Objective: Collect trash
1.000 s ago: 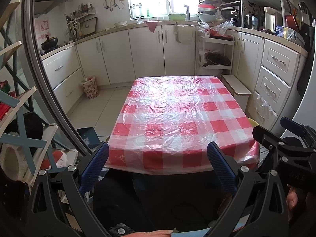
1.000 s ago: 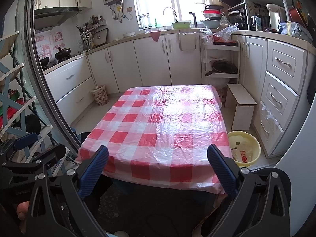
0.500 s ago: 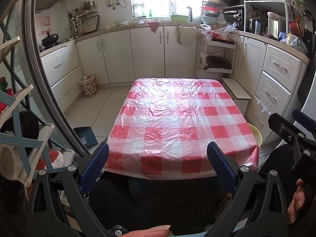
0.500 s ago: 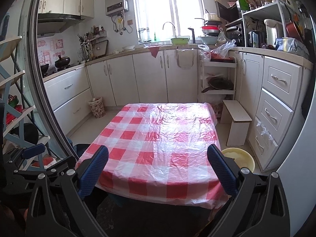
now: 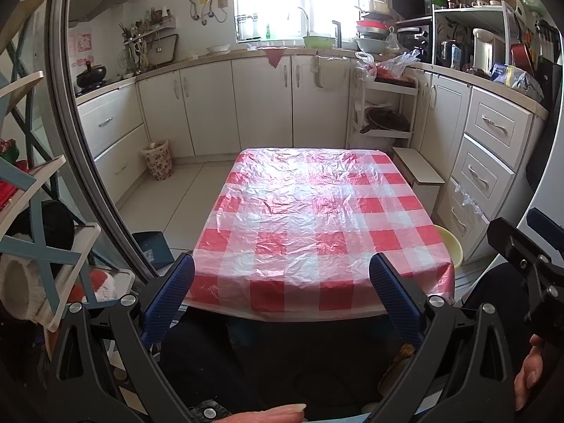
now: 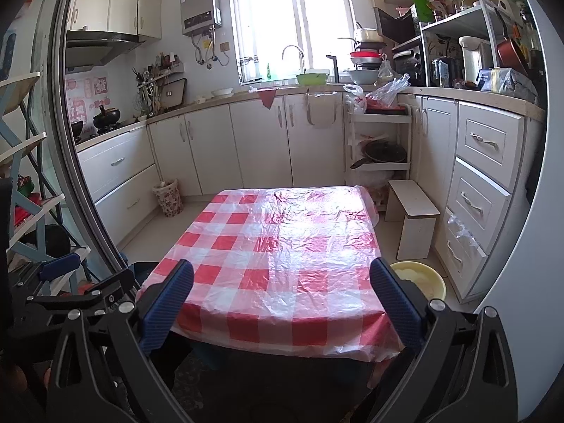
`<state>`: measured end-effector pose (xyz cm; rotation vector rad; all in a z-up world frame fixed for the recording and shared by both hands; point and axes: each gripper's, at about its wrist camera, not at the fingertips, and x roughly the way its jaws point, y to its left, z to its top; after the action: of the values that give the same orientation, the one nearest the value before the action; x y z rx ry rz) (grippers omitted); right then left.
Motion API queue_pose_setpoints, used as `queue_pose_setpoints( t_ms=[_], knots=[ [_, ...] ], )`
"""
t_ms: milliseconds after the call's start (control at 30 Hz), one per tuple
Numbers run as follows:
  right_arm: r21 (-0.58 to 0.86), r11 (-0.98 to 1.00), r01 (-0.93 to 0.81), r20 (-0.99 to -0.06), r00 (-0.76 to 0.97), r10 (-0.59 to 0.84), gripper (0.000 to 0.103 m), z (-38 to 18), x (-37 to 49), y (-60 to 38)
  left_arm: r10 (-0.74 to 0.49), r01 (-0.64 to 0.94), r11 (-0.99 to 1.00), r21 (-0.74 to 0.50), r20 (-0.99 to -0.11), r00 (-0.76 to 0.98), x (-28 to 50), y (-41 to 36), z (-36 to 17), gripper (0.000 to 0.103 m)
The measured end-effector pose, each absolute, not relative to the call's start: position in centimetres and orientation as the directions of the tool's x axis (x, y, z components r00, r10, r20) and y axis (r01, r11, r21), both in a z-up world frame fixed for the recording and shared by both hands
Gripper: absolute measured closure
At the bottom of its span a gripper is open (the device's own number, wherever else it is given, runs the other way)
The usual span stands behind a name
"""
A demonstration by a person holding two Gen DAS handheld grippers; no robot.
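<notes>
White cabinets ring a small kitchen, and in the middle stands a desk (image 5: 317, 218) under a crinkled red-checked plastic cloth, with nothing lying on it that I can see. Both claws hang at its near edge, the left claw (image 5: 282, 296) and the right claw (image 6: 282, 299) each spread wide and holding nothing, probably kept back and level so the person can look the room over first. No loose trash shows on the cloth. A patterned bin (image 5: 158, 159) sits far left against the cabinets, and a yellow basin (image 6: 421, 280) rests on the floor right of the desk, its contents unclear.
</notes>
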<state>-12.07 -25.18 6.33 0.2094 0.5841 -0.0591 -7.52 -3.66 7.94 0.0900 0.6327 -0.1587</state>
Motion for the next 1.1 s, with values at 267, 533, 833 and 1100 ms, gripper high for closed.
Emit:
queue_pose_setpoints(
  t_ms=[267,533,833,1100],
  knots=[
    [0.181,0.974,0.139,-0.553,0.833,-0.015,0.007,6.4,-13.3,-25.4,-0.129,0.186,0.982,0.037,-0.585,0.801,-8.5,-3.9,8.4,0.008],
    [0.170,0.971,0.169,-0.545,0.837,-0.050,0.007,6.7,-14.3,-25.7,-0.137,0.194,0.980,0.038,-0.575,0.806,-9.4,-4.1,8.9,0.008],
    [0.199,0.959,0.202,-0.552,0.832,-0.060,0.007,6.5,-14.7,-26.7,-0.141,0.202,0.978,0.043,-0.575,0.806,-9.7,-4.3,9.1,0.008],
    [0.200,0.961,0.192,-0.555,0.831,-0.051,0.007,6.4,-14.8,-26.5,-0.141,0.203,0.978,0.046,-0.570,0.809,-10.1,-4.3,9.2,0.008]
  ],
)
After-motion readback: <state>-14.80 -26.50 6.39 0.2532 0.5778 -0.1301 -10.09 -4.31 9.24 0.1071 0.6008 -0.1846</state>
